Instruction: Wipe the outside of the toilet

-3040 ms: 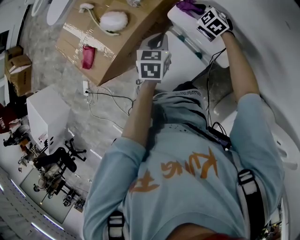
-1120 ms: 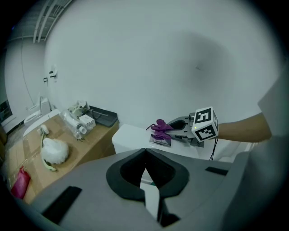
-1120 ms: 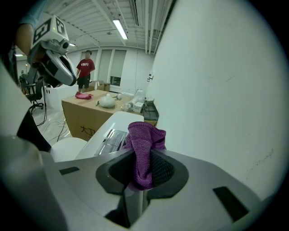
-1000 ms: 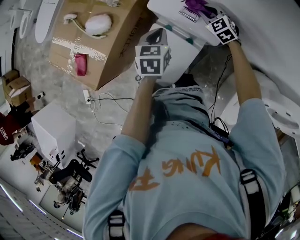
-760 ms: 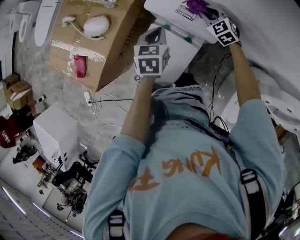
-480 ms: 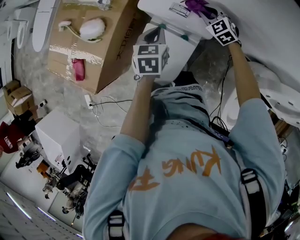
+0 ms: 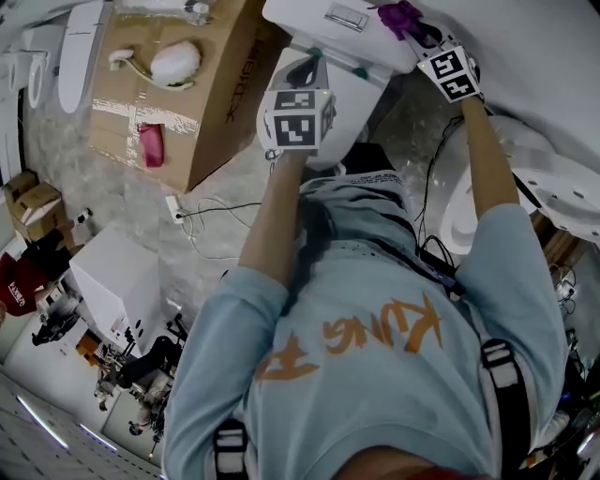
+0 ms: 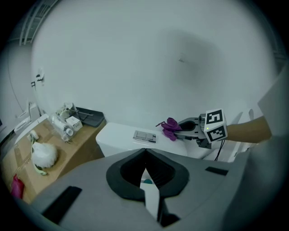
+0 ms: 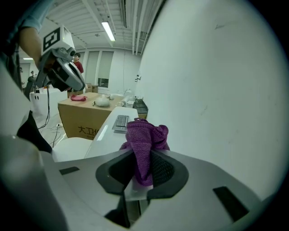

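Note:
The white toilet tank (image 7: 309, 23) with its chrome flush button (image 7: 345, 17) lies at the top of the head view. My right gripper (image 7: 414, 26) is shut on a purple cloth (image 7: 401, 17) and holds it on the tank lid, to the right of the button and close to the wall. In the right gripper view the cloth (image 9: 143, 142) bulges out between the jaws over the lid (image 9: 106, 131). My left gripper (image 7: 309, 67) hangs shut and empty above the toilet's closed seat lid (image 7: 352, 94). Its own view shows the tank (image 8: 122, 137), the cloth (image 8: 170, 127) and the right gripper (image 8: 180, 131).
A cardboard box (image 7: 178, 94) stands left of the toilet, with a white fluffy brush (image 7: 173, 61) and a pink item (image 7: 150, 143) on it. Cables (image 7: 202, 211) run over the floor. A white cabinet (image 7: 112, 281) stands at the left; another white fixture (image 7: 553, 187) stands at the right.
The right gripper has slid the purple cloth along the tank lid, away from the flush button toward the lid's right end. The left gripper has stayed about where it was.

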`<state>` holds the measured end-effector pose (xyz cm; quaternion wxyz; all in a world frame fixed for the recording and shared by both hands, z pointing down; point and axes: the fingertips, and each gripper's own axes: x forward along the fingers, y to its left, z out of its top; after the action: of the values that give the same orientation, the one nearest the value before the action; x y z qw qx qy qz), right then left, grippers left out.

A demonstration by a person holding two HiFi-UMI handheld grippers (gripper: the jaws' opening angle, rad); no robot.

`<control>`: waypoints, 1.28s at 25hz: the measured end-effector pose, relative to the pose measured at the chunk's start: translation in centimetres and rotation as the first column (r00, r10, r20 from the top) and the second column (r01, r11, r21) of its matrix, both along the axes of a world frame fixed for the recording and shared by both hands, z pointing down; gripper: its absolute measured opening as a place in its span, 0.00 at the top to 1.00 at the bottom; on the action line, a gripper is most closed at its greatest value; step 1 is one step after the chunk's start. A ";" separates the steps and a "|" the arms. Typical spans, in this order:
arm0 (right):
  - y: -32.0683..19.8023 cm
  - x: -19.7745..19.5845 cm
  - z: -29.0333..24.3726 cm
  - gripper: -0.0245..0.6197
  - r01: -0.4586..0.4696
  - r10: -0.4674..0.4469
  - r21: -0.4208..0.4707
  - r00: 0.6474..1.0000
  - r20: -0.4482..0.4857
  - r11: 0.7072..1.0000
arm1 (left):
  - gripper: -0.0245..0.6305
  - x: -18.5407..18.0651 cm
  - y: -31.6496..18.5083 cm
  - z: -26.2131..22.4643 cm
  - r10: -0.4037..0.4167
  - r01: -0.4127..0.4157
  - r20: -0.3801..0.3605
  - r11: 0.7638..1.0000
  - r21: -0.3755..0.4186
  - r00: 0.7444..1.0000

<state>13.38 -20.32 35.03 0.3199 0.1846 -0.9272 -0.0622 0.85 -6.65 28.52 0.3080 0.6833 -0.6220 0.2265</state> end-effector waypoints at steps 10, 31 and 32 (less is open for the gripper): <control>1.4 5.1 0.3 0.83 -0.184 0.202 -0.154 0.974 0.106 0.971 | 0.93 1.1 0.2 0.7 0.003 -0.003 -0.017 1.000 -0.006 1.000; 1.7 -8.6 -11.2 0.84 0.056 0.060 -0.222 0.873 0.484 0.973 | 0.93 -6.7 2.2 0.0 -0.213 0.211 0.076 0.977 0.031 0.974; 2.1 -10.1 -11.2 0.84 0.082 0.042 -0.228 0.870 0.491 0.970 | 0.93 -7.3 2.4 -0.1 -0.227 0.226 0.074 0.974 0.032 0.971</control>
<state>3.28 -18.20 23.81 0.0928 0.1443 -0.9804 0.0969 -6.44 -4.28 28.40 0.2997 0.6020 -0.7100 0.2091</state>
